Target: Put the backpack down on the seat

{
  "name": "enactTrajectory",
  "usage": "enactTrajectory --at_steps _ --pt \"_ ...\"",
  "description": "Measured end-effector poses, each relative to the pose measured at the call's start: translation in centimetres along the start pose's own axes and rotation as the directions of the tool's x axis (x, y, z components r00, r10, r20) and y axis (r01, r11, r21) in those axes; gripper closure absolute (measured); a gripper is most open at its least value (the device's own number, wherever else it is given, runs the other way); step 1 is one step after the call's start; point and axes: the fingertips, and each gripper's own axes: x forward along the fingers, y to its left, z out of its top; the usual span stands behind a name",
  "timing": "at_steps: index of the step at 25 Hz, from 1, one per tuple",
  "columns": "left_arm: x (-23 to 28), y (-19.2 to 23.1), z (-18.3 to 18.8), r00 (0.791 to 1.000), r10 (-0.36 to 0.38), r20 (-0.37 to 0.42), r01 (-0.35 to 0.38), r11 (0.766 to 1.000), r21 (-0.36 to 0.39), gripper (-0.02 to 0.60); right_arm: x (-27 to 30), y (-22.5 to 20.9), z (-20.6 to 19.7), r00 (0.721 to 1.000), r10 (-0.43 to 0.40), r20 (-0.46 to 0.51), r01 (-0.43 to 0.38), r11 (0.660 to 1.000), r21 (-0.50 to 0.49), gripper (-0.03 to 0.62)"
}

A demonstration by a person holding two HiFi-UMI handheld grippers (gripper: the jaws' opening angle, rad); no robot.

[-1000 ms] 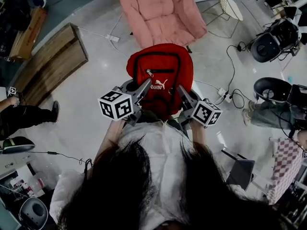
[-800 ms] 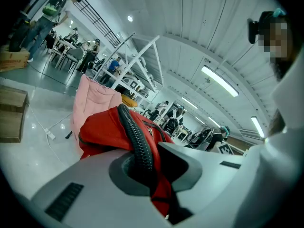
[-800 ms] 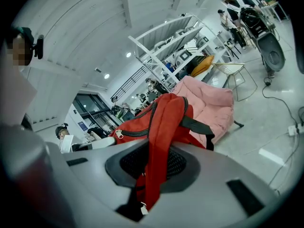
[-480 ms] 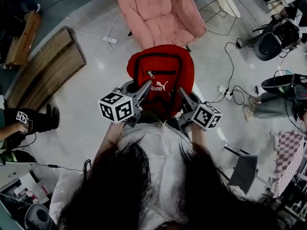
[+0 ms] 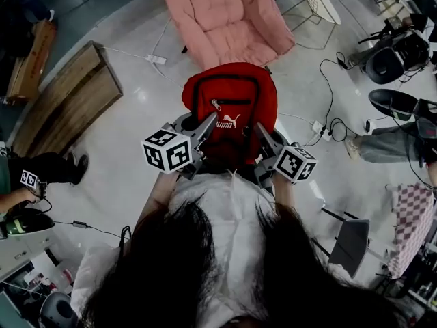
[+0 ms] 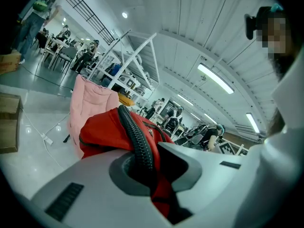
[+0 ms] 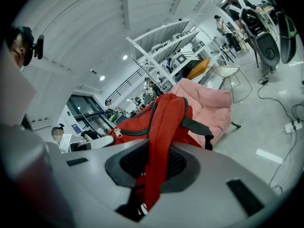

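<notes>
A red backpack (image 5: 231,108) with black zips hangs in the air between both grippers, just short of the pink padded seat (image 5: 225,16) ahead. My left gripper (image 5: 205,125) is shut on the backpack's left edge; in the left gripper view a black zipper ridge (image 6: 137,141) runs between its jaws. My right gripper (image 5: 258,130) is shut on the right side; in the right gripper view a red strap (image 7: 159,146) is pinched between its jaws, with the backpack (image 7: 142,122) and the pink seat (image 7: 204,103) beyond.
A wooden bench (image 5: 65,98) lies on the floor at left. Cables and a power strip (image 5: 321,132) trail at right, near a person's legs (image 5: 389,142). A wire-frame table (image 5: 328,2) stands beside the seat. Another person (image 5: 27,183) is at the left edge.
The backpack and both grippers hold almost the same place. The seat has drifted slightly in view, and the people at the left and right edges have shifted.
</notes>
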Motion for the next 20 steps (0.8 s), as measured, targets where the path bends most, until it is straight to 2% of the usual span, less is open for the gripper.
enactTrajectory --at_steps 11,20 --pt "5.8 1.8 2.3 0.999 0.042 -0.009 -0.042 0.999 -0.011 0.528 3.2 -4.1 4.2 0.999 0.018 -0.034 -0.018 1.000 0.000 0.525" --pt "14.5 2.3 5.3 0.995 0.100 0.012 -0.099 0.994 -0.042 0.528 6.0 -10.1 11.8 0.995 0.050 -0.091 -0.052 0.998 -0.025 0.525"
